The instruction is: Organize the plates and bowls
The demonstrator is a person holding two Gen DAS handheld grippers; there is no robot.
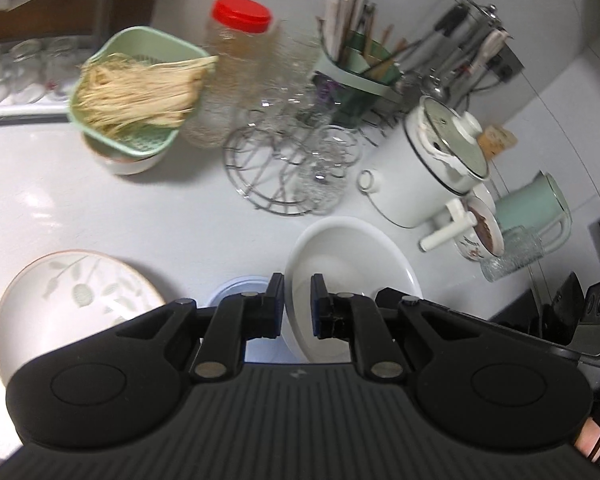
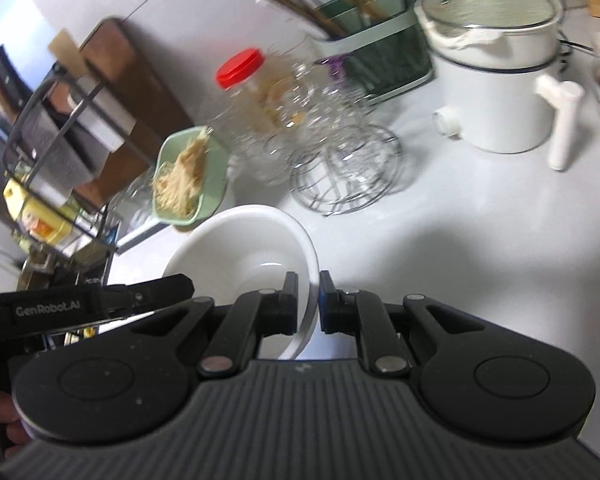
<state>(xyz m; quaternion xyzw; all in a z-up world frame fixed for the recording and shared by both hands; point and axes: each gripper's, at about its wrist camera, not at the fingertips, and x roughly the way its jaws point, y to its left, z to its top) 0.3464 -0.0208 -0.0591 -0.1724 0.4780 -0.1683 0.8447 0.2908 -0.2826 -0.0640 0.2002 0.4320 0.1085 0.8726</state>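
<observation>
Both grippers pinch the white bowl (image 1: 352, 256): left gripper (image 1: 298, 306) on one rim, right gripper (image 2: 308, 304) on the opposite rim, over the counter (image 1: 140, 208) beside the leaf-pattern plate (image 1: 68, 296).

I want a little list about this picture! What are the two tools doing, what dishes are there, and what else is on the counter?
left tool: fingers on either side of the white bowl's rim
right tool: fingers on either side of the same bowl's rim, opposite side
bowl: tilted, both tools on it
other dishes: leaf-pattern plate on the counter, blue-rimmed dish under the left tool
behind: white pot with lid, red-lidded jar, green basket of noodles, wire glass rack, chopstick holder
</observation>
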